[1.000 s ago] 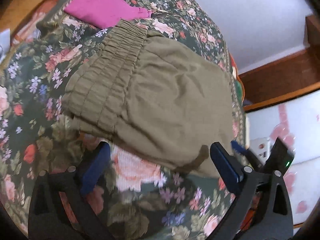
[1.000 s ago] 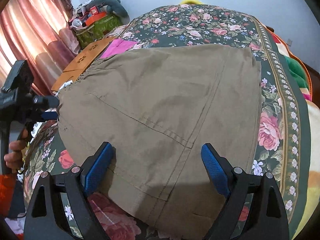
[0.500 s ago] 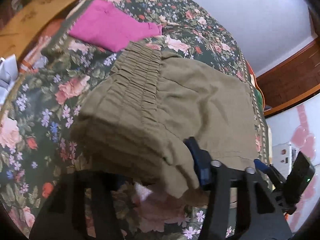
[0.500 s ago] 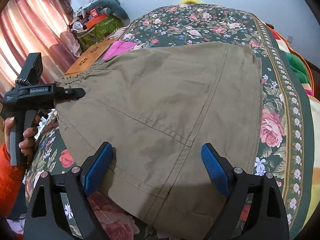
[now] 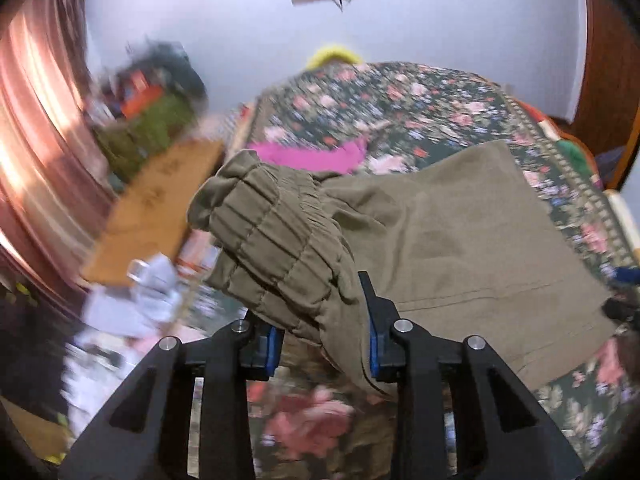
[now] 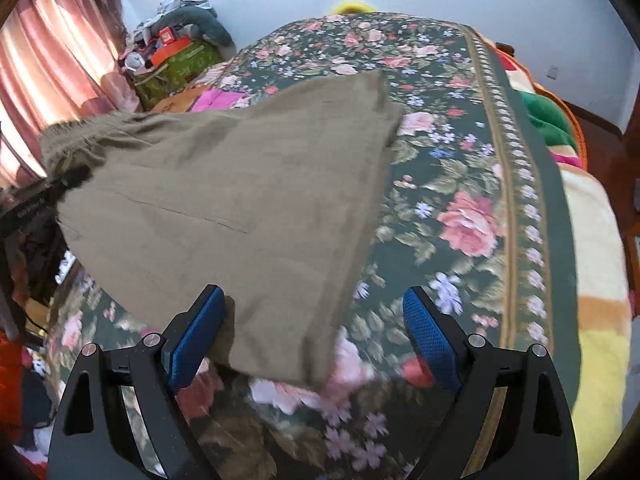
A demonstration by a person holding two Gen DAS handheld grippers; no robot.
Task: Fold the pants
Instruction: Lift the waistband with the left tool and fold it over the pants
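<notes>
The olive-green pants [image 5: 460, 248] lie folded on a floral bedspread [image 5: 400, 104]. My left gripper [image 5: 322, 340] is shut on the gathered elastic waistband [image 5: 276, 236] and holds that end lifted off the bed. In the right wrist view the pants [image 6: 224, 208] stretch from the lifted left end down to the bed. My right gripper [image 6: 312, 332] is open, its left pad [image 6: 196, 336] at the near edge of the cloth, holding nothing.
A pink garment [image 5: 312, 156] lies on the bed behind the pants. A brown cardboard box [image 5: 156, 208], clutter and pink curtains [image 6: 52, 60] stand to the left of the bed. A striped blanket [image 6: 592, 240] covers the bed's right side.
My left gripper has closed on the waistband and lifted it up off the bed, swinging the view upward. The pants have been pulled leftward. My right gripper stays open.
</notes>
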